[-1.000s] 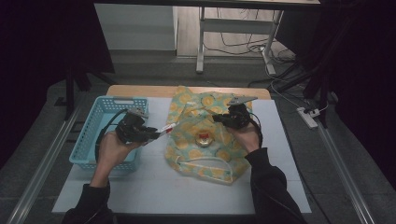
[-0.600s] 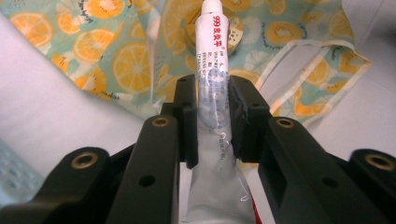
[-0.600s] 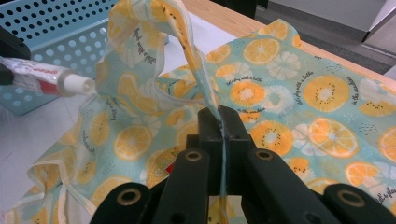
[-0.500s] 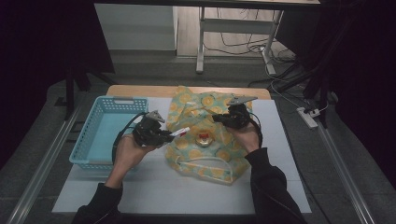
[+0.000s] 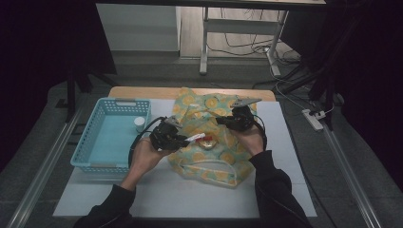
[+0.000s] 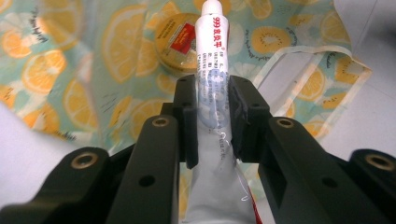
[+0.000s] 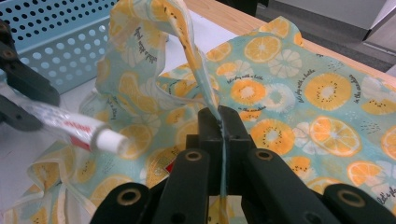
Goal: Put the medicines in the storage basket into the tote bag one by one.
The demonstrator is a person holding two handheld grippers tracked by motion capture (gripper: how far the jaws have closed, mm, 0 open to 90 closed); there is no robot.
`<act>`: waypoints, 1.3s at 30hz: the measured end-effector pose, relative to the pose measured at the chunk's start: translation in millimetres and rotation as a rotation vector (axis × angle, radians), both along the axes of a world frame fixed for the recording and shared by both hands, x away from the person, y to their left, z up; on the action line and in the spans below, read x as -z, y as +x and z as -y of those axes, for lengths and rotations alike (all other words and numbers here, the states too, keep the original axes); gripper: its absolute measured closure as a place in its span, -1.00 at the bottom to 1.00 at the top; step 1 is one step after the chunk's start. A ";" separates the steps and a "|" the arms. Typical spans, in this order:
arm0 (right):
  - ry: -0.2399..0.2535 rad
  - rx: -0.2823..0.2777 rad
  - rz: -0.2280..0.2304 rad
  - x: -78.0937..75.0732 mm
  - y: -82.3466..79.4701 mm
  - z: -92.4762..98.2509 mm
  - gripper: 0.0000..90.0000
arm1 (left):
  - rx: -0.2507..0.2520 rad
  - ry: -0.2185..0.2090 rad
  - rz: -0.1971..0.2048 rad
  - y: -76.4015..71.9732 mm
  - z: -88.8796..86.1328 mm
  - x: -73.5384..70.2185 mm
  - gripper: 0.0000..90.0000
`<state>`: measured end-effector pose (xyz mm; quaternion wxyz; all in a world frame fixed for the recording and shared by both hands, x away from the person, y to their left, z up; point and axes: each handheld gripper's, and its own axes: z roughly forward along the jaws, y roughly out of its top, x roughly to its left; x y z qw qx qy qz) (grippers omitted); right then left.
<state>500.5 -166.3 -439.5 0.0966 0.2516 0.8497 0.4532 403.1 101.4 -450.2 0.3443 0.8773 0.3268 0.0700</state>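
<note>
While bag (image 5: 209, 142) gapes: one tube (image 6: 211, 65), one tin (image 6: 180, 41).

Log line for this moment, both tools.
left tool: shut on white ointment tube | right tool: shut on orange-print cloth bag edge, lifted | round gold tin: inside bag | blue plastic basket: left

overhead view, two close gripper views

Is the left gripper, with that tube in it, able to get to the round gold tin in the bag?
Probably yes. The right gripper holds the fruit-print bag's edge up, leaving the tin uncovered just ahead of the tube held by the left gripper.
</note>
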 end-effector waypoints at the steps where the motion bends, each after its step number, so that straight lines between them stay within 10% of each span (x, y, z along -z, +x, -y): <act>1: -0.001 0.000 -0.001 0.1 -0.1 -0.3 0.98 | 0.000 0.004 0.001 0.9 2.5 1.4 0.65; 39: -0.002 0.020 0.004 2.6 1.9 0.0 0.98 | -0.088 0.008 0.016 60.9 48.3 44.7 0.65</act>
